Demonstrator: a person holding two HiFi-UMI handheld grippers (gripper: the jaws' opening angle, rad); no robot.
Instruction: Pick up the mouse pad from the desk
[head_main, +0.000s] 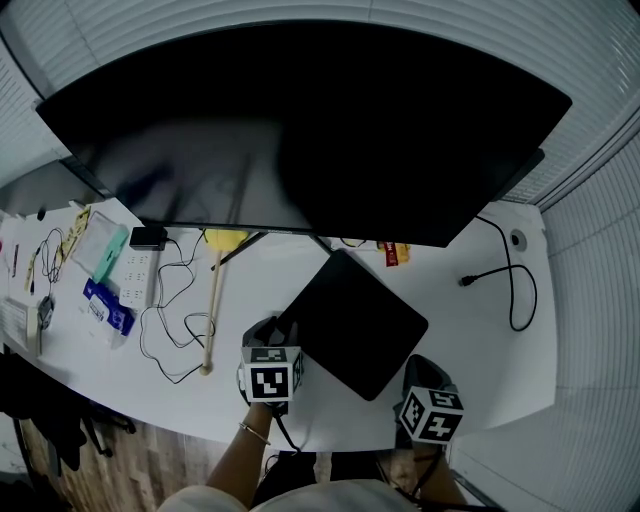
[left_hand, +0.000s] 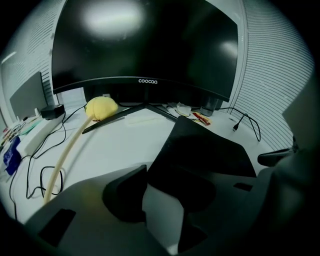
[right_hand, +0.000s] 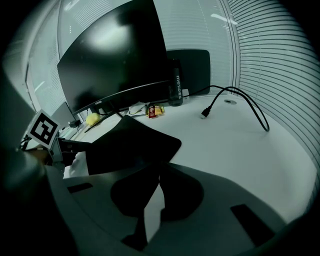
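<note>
The black mouse pad lies slantwise in the middle of the white desk, below the monitor. My left gripper is shut on its left corner. My right gripper is shut on its near right edge. In the left gripper view the mouse pad curls up off the desk and runs down between the tips of the left gripper. In the right gripper view the mouse pad slopes down into the closed right gripper, and the left gripper's marker cube shows at the left.
A big dark monitor stands behind the pad. A stick with a yellow head, loose cables and a power strip lie to the left. A black cable loops at the right. A dark bottle stands by the monitor.
</note>
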